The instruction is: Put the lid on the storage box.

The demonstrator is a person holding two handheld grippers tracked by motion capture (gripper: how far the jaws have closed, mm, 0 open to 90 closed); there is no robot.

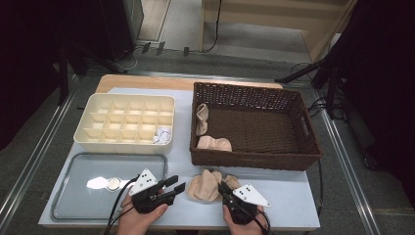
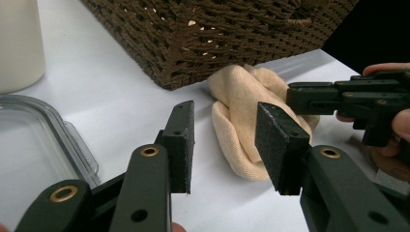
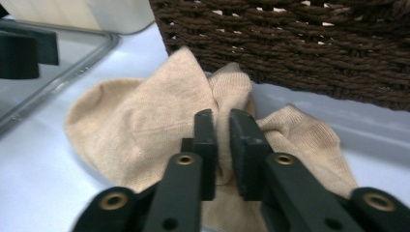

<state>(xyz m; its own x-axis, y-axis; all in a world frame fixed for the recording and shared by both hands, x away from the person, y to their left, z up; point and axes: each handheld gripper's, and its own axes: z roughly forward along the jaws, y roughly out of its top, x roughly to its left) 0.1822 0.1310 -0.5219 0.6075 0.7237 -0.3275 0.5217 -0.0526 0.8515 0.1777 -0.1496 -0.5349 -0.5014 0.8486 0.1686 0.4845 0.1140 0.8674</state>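
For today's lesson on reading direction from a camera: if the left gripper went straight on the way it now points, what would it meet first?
Probably the beige sock on the table: it lies right ahead of the left gripper, whose jaws stand open. The right gripper sits just beyond, depth unclear.

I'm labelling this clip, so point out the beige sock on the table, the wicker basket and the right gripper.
sock (image 3: 140, 121), right gripper view, on its flat left part.
basket (image 1: 254, 160), high view, on its near wall.
right gripper (image 3: 222, 145), right gripper view, midway between its jaws, which pinch a fold of the sock.
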